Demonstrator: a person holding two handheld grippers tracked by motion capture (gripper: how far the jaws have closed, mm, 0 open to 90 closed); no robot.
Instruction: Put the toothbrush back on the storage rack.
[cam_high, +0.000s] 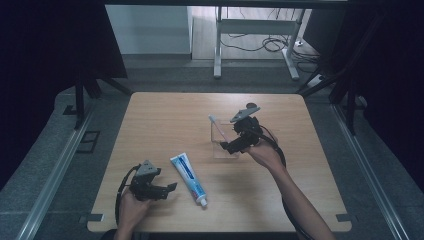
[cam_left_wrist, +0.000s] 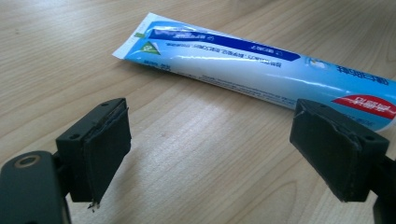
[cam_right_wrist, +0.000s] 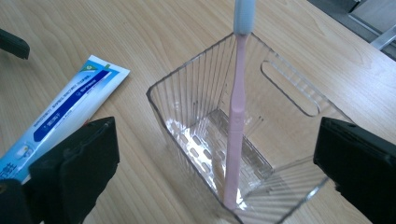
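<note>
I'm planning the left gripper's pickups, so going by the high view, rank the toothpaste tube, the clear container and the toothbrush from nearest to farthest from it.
1. Toothpaste tube: flat on the table just right of the left gripper.
2. Clear container: farther right, at the right gripper.
3. Toothbrush: leaning in the container, head at the far side.

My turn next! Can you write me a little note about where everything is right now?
Left gripper: open, holding nothing, low over the table with its jaws facing the toothpaste tube.
Right gripper: open, holding nothing, at the clear plastic bin.
Done: the pink toothbrush stands in the bin, leaning on its wall, head up.
Toothpaste tube lies flat on the table, left of the bin, apart from it.
Probably left: pick up the tube with the left gripper and put it in the bin too.
</note>
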